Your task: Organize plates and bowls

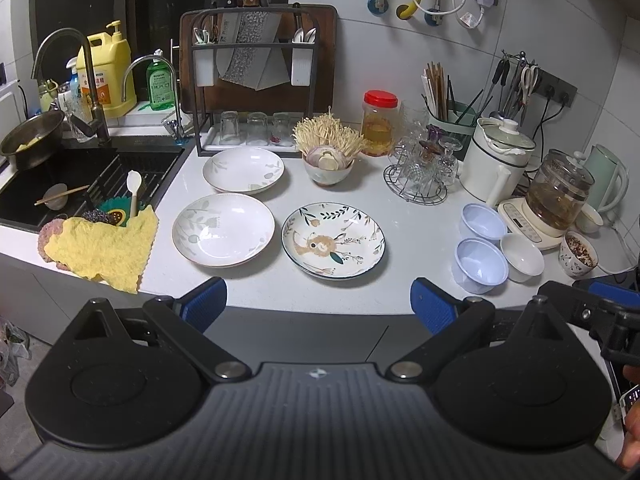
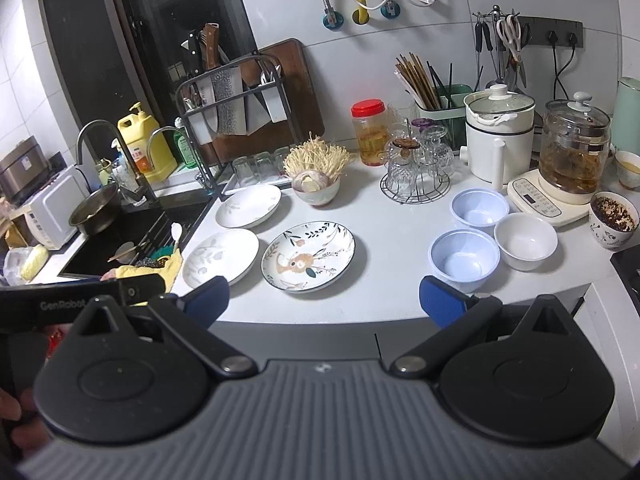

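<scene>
We're hovering off the counter (image 1: 360, 296), both tongs (image 1: 319, 300) (image 2: 324, 298) released; stacking white plates (image 1: 223, 230) left of the rabbit plate (image 1: 333, 240) first.

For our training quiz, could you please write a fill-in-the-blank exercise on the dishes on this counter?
1. The number of plates on the counter is ____.
2. The plate with the rabbit design has a dark ____ rim.
3. The white bowl stands beside two pale ____ plastic bowls.
4. Both the left tongs and right tongs are ____.

Missing words: three; blue; blue; open
</scene>
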